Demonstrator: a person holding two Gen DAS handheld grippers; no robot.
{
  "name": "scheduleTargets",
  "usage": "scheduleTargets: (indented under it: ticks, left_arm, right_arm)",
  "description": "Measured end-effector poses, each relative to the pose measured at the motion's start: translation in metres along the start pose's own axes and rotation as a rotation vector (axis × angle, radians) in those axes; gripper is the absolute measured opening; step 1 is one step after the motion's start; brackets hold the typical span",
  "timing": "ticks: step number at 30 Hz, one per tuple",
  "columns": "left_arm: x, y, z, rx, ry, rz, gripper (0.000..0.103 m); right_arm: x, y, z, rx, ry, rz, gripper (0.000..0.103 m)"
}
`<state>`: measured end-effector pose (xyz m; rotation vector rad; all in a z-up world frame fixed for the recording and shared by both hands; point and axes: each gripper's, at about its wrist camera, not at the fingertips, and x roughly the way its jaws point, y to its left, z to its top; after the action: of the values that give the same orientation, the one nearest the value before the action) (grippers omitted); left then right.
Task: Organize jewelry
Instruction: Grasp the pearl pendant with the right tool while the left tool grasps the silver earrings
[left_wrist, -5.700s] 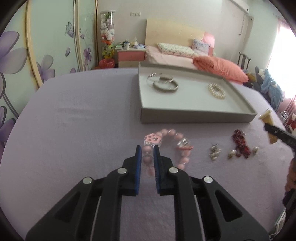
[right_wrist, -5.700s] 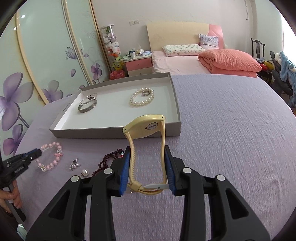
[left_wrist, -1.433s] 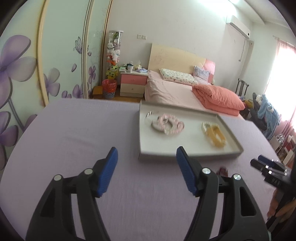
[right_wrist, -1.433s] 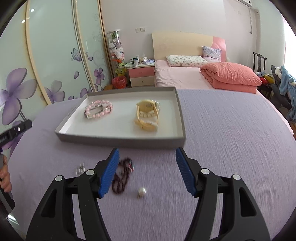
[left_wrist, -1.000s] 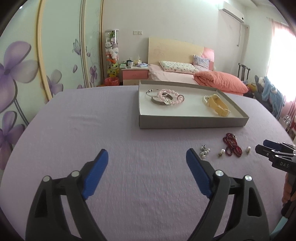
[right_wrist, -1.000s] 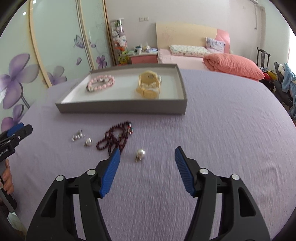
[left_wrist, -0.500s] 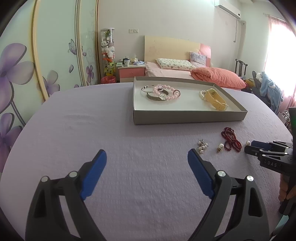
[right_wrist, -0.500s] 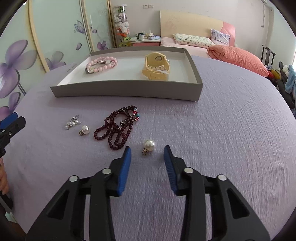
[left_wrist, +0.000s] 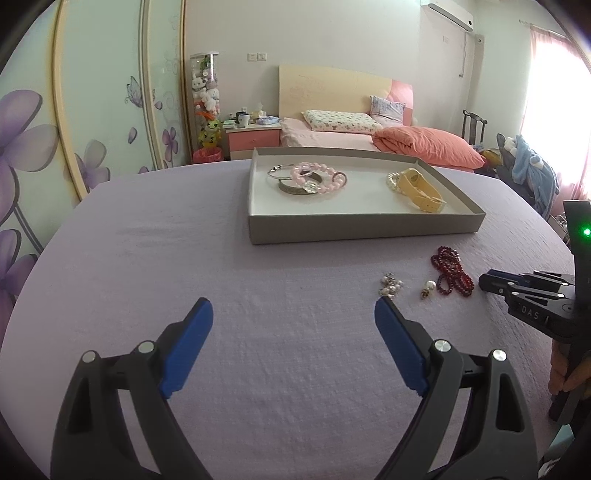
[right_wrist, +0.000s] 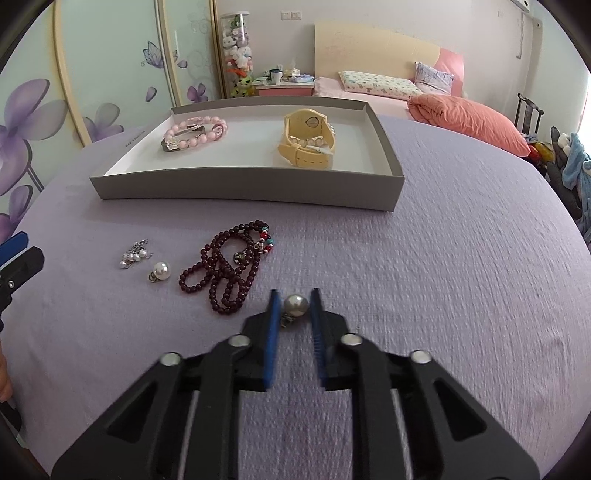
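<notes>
Nearest the right wrist camera, the right gripper (right_wrist: 293, 308) brackets a pearl earring (right_wrist: 295, 305) on the lilac tablecloth (right_wrist: 461, 266), its blue pads pressed to, or just off, the pearl's 2 sides; I judge the pinch as barely made, and whether it bears any load I cannot tell. The risk lies here: the pearl is round and smooth, caught only at the pad tips, so it could squirt forward or roll out on the lift, and its small metal fitting hangs loose below. Just left of that pearl lies a dark red bead necklace (right_wrist: 229, 269) in a loose tangle; a gripper drifting sideways could snag a loop and drag it. Farther left of the necklace sit a second pearl earring (right_wrist: 160, 270) and a small cluster of tiny pearls (right_wrist: 133, 254). The left gripper (left_wrist: 293, 319) hovers released, fingers spread wide over bare cloth, well short of the cluster. Beyond the necklace stands the grey tray (right_wrist: 243, 184), holding a pink bead bracelet (right_wrist: 195, 133) over a metal bangle and a yellow watch (right_wrist: 308, 140) over pearl beads. The tray's near wall could catch a low carry.
</notes>
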<state>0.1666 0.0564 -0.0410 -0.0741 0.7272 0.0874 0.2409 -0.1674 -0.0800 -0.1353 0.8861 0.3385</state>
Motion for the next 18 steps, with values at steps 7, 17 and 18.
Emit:
scheduleTargets:
  ticks: [7, 17, 18]
  left_arm:
    - [0.015, -0.02, 0.005, 0.034, 0.044, -0.03, 0.089]
    - [0.054, -0.066, 0.008, 0.122, 0.133, -0.046, 0.06]
    - [0.059, -0.068, 0.008, 0.121, 0.149, -0.054, 0.056]
  right_arm:
    - [-0.004, -0.011, 0.002, 0.042, -0.004, 0.015, 0.014]
    - [-0.015, -0.025, 0.008, 0.08, -0.033, 0.036, 0.014]
    - [-0.015, -0.026, 0.008, 0.081, -0.035, 0.038, 0.014]
